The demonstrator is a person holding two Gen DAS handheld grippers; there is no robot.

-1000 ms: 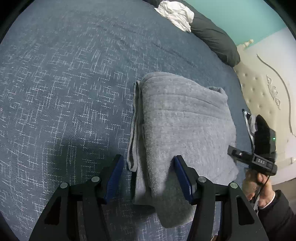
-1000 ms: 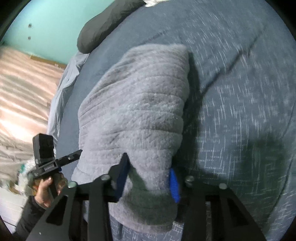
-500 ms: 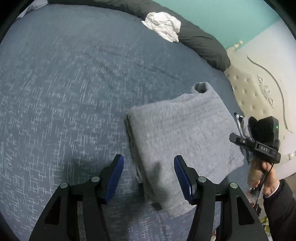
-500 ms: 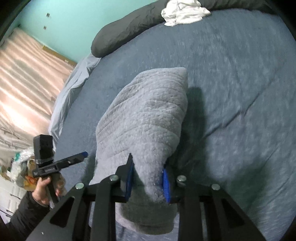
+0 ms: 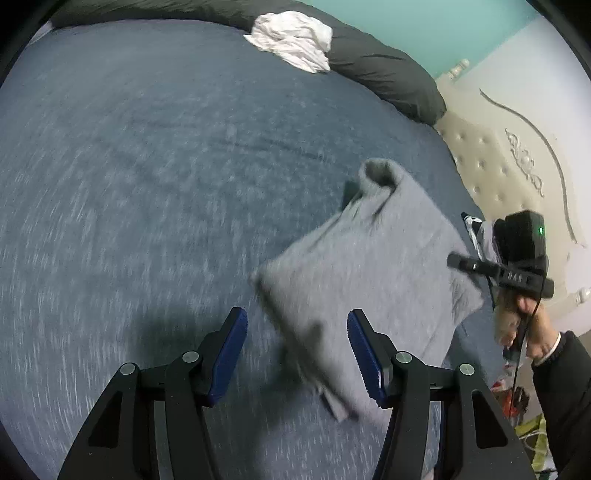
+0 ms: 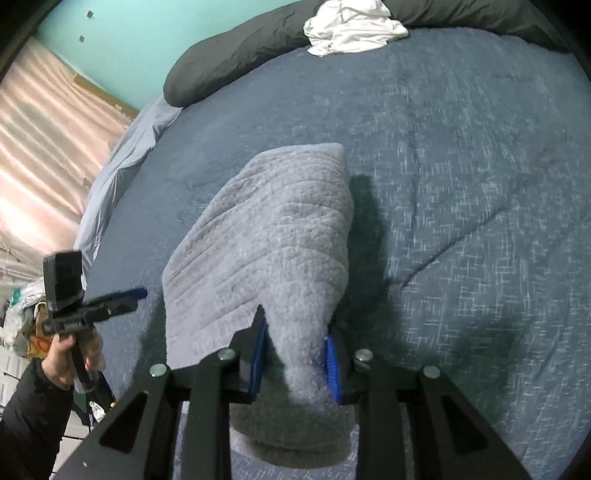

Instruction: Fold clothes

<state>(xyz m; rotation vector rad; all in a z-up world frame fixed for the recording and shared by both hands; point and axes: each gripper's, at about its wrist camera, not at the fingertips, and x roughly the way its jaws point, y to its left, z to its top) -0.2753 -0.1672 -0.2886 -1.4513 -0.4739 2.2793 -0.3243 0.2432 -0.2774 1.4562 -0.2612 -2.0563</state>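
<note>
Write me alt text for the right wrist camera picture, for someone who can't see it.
The right gripper is clamped on one end of a folded grey fleece garment, lifting it above a dark blue bedspread. At far left a hand holds the left gripper; a white crumpled cloth lies on a dark bolster behind.

The folded grey garment [image 6: 266, 236] has come up off the bed [image 5: 129, 184], carried by the right hand-held gripper [image 6: 295, 350], whose jaws closed further on its near end. In the left wrist view it has swung from straight ahead toward 2 o'clock and, though blurred, seems to have slipped out from between the left hand-held gripper [image 5: 295, 354] fingers, now only overlapping the right-side one. More of the dark pillow [image 5: 388, 70] and white cloth [image 5: 291, 40] shows at 12 o'clock.
</note>
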